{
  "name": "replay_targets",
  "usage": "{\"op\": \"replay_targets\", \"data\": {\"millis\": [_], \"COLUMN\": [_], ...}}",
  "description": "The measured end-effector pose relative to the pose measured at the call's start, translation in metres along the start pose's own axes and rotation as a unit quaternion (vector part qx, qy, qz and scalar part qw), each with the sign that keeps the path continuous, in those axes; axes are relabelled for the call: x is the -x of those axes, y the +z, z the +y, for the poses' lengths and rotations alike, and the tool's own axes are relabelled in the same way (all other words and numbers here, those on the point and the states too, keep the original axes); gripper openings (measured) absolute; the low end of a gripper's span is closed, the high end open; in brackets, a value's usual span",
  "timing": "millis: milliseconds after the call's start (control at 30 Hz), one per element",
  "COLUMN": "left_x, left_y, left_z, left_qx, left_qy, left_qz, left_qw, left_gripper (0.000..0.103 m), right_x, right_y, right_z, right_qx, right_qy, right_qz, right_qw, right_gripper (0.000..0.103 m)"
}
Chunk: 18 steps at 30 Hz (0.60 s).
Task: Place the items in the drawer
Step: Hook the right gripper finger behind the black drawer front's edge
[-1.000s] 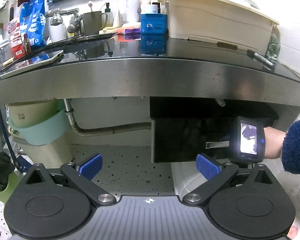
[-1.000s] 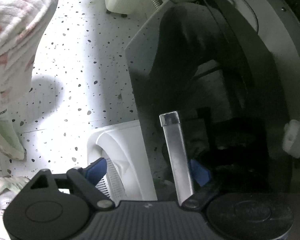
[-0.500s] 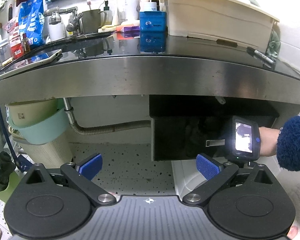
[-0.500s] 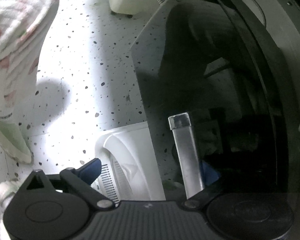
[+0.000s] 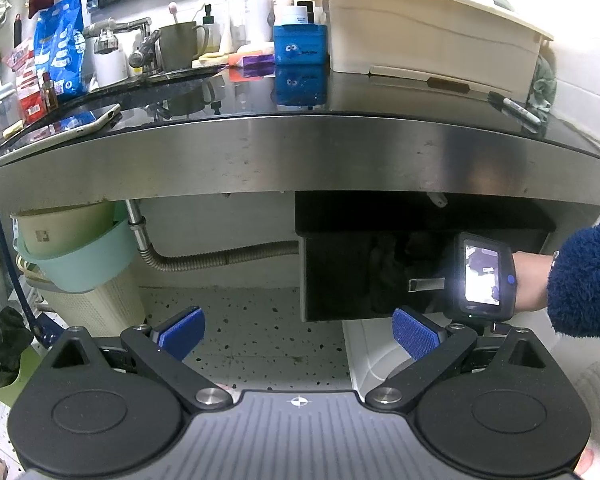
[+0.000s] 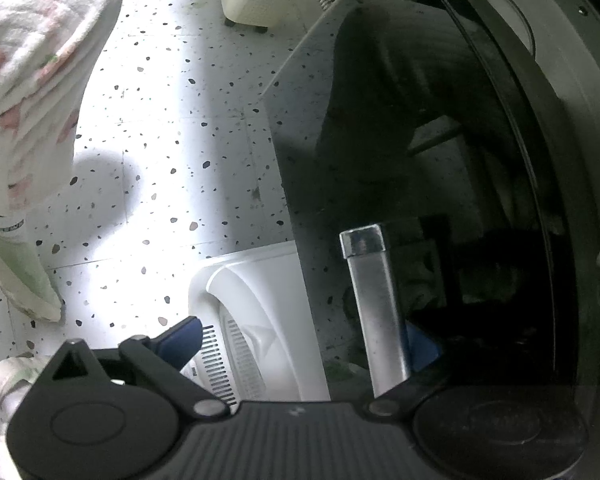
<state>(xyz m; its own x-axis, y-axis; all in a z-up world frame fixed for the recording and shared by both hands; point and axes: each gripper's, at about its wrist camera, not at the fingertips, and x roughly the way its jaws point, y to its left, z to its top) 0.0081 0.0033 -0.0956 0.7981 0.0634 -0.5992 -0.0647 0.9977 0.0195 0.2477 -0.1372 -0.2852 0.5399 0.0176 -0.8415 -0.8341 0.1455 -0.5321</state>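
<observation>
- We are looking out from two hand-held tools in a bathroom, facing a black surface (image 5: pixel 380 96) with a steel front edge.
- The left tool (image 5: pixel 298 330) is hanging low in front of the surface, its blue-padded fingers (image 5: pixel 182 330) standing wide apart with nothing between them.
- The drawer (image 5: pixel 372 276), a glossy black box, is sitting under the right part of the surface, and its metal handle (image 5: pixel 426 284) is sticking out from the front panel.
- The right tool (image 6: pixel 300 344) is pressing in at that handle: in the right wrist view the metal bar is lying just beside the far blue finger (image 6: pixel 422 346), while the near finger is well apart over the floor, so the fingers are spread (we cannot tell whether one is touching the bar).
- In the left wrist view the right tool is showing its lit screen in front of the drawer, held by a hand (image 5: pixel 530 280) in a fuzzy navy sleeve.
- On the surface are sitting a blue box (image 5: pixel 300 46), a cream lidded bin (image 5: pixel 428 36), a marker (image 5: pixel 514 107), a phone (image 5: pixel 68 130) and a dark mug (image 5: pixel 178 46) by the tap.
- A white appliance (image 6: pixel 256 312) is standing on the speckled floor (image 6: pixel 160 120) beneath the drawer.
</observation>
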Motion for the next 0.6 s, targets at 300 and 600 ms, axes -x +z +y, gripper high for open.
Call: {"op": "replay_targets", "data": {"millis": [300,600], "left_x": [0.0,-0.001], "left_y": [0.001,0.001], "left_z": [0.0,-0.001], "left_qx": [0.001,-0.001], "left_qy": [-0.001,-0.002], "left_qz": [0.001,0.002], "left_qw": [1.0,1.0], "left_gripper": [0.101,0.101], "right_x": [0.002,0.002], "right_y": [-0.001,0.0], "right_z": [0.009,0.01], "right_qx": [0.025,0.016], "right_qy": [0.001,-0.002], "right_qz": [0.01,0.008], "right_qw": [1.0,1.0], "right_gripper": [0.103,0.103]}}
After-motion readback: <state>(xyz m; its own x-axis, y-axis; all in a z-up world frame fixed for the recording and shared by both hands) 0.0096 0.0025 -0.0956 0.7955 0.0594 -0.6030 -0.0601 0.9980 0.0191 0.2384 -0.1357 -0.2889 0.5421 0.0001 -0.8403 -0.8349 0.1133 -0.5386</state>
